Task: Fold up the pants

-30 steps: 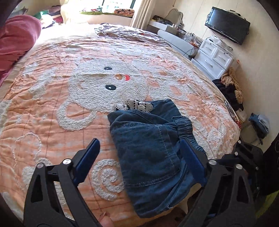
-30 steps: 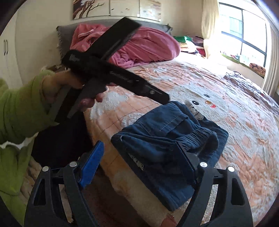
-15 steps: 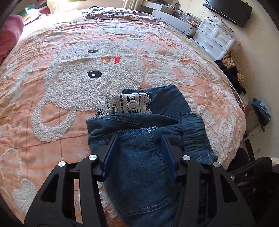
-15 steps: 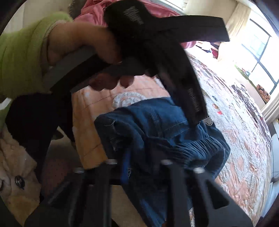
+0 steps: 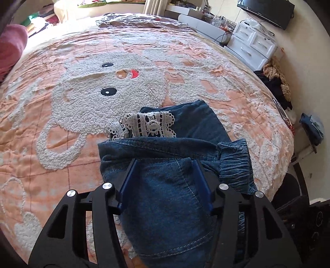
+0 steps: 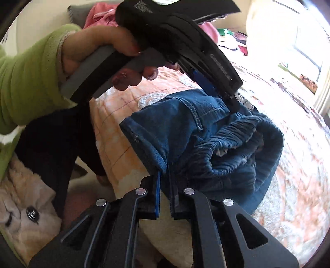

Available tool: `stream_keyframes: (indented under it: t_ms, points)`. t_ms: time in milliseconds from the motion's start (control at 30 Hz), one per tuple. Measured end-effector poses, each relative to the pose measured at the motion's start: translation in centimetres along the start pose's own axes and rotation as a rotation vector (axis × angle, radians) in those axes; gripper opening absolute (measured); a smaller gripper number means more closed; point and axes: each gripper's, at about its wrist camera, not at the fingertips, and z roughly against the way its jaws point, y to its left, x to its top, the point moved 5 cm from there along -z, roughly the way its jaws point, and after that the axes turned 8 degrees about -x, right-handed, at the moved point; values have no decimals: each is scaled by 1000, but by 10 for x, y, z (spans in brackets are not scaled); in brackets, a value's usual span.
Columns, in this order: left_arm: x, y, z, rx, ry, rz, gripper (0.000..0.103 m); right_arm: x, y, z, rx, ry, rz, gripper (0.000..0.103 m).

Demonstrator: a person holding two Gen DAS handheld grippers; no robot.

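Folded blue denim pants (image 5: 198, 123) with a white lace trim (image 5: 148, 125) lie near the edge of a bed covered by a peach bedspread (image 5: 82, 92) with a white bear. My left gripper (image 5: 165, 161) holds a bunch of denim between its blue pads; its jaws are opening slightly while the cloth still fills the gap. In the right wrist view, my right gripper (image 6: 165, 175) is shut on the near edge of the pants (image 6: 206, 127). There the left gripper (image 6: 233, 103) shows from the side, held by a hand (image 6: 99, 47) in a green sleeve (image 6: 31, 82).
The bed's edge runs just under the pants. White drawers (image 5: 253, 45), a wall TV (image 5: 266, 10) and a heap of clothes (image 5: 276, 82) stand to the right of the bed. A pink blanket (image 5: 10, 47) lies at the far left. A beige plush thing (image 6: 26, 206) sits below.
Both grippers came down onto the pants and closed from wide open. The left took a bunch of denim, the right pinched the near edge and sank lower.
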Motion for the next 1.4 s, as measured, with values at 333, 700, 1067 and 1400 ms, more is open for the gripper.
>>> stream_keyframes:
  t_ms: [333, 700, 1067, 1400]
  points:
    - [0, -2, 1, 20, -21, -8, 49, -3, 2, 9, 18, -23, -115, 21]
    - [-1, -5, 3, 29, -31, -14, 55, 5, 11, 17, 64, -50, -153, 50]
    - [0, -8, 11, 30, -47, -12, 63, 10, 1, 47, 29, -102, -232, 67]
    - [0, -11, 28, 34, -80, -7, 70, 6, -15, 66, -23, -130, -301, 80]
